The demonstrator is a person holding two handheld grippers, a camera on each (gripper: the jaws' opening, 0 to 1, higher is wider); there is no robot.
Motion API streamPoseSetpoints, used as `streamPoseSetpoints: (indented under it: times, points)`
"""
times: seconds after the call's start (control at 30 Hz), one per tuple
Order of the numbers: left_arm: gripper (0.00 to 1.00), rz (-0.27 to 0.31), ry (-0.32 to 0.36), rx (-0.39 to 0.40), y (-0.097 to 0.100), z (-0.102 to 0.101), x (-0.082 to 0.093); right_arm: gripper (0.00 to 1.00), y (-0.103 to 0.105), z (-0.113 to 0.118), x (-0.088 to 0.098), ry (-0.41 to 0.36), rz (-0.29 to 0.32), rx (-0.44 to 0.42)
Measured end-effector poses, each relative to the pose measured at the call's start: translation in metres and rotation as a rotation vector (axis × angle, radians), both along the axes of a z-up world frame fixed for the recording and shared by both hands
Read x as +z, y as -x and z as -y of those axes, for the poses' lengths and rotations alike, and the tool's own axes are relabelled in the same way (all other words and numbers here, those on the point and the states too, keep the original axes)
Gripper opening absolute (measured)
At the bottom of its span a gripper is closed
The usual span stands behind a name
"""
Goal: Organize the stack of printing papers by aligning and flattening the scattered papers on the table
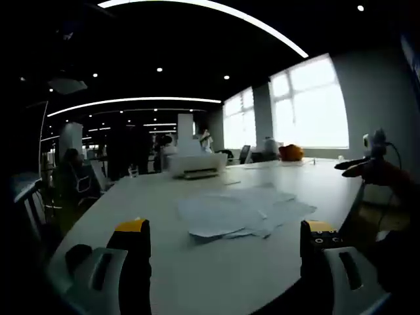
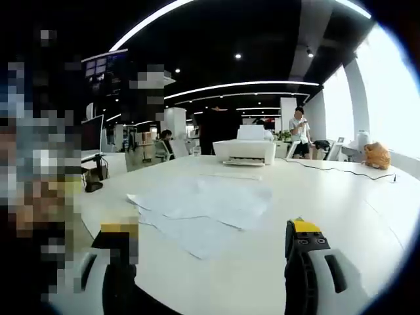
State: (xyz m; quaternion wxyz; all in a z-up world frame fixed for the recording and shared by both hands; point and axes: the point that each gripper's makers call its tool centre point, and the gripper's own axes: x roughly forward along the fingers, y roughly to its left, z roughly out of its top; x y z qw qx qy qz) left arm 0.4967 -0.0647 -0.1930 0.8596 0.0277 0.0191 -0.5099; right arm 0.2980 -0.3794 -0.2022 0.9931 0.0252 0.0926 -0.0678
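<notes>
While the scattered papers (image 1: 243, 211) lie fanned across the white table (image 1: 216, 275) at mid-frame, below the printer (image 1: 193, 163), both the left gripper (image 1: 226, 246) and right gripper (image 2: 210, 246) hover short of them, jaws spread and empty; presumably poised to square the sheets.

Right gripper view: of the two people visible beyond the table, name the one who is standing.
The person to the right of the white printer, by the bright windows, is standing upright. The other person, left of the printer, sits low among the desks.
</notes>
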Motion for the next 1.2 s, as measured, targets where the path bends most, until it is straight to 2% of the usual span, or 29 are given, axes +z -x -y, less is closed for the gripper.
streamPoseSetpoints:
  times: [0.23, 0.37, 0.5, 0.67, 1.2]
  points:
    - [0.97, 0.012, 0.004, 0.008, 0.000, -0.005, 0.005, 0.89, -0.001, -0.003, -0.001, 0.003, -0.001, 0.008]
    - [0.97, 0.015, -0.001, 0.022, -0.006, -0.010, 0.003, 0.90, -0.001, -0.003, -0.003, 0.011, -0.013, 0.008]
    - [0.97, 0.009, -0.001, 0.028, -0.008, -0.013, 0.003, 0.90, -0.001, -0.002, 0.003, 0.005, 0.008, 0.002]
    - [0.97, 0.018, 0.003, 0.025, -0.005, -0.015, 0.005, 0.90, 0.000, -0.004, 0.002, 0.007, 0.003, 0.003]
    - [0.97, 0.020, 0.009, 0.021, -0.005, -0.011, 0.007, 0.90, -0.002, -0.006, 0.004, -0.014, 0.018, 0.017]
